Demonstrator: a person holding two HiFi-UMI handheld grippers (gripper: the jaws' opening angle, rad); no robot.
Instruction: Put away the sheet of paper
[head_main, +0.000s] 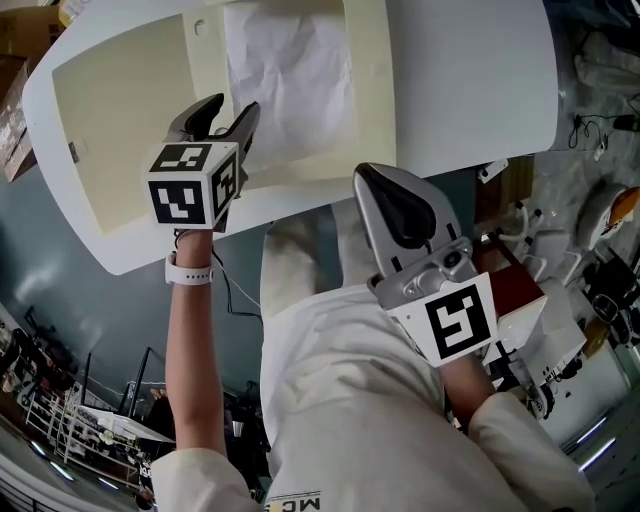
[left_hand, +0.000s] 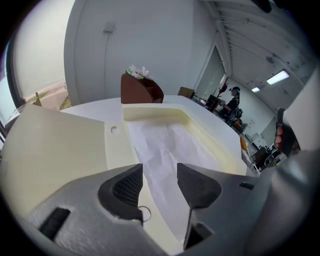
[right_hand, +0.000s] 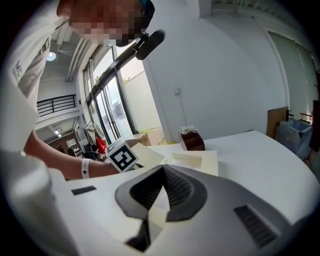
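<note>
Two tongs, two states: your left tongs (head_main: 228, 113) hang spread over the near rim of the cream box (head_main: 372, 110), with nothing between them, and your right tongs (head_main: 378, 180) sit pressed together and empty, back at six o'clock. The sheet of paper (head_main: 290, 85) lies wrinkled inside the box at twelve o'clock on the worktop (head_main: 480, 80). Its near edge may ride up the rim, so swinging the lid (head_main: 110, 140) over from nine o'clock could trap or crease it.
</note>
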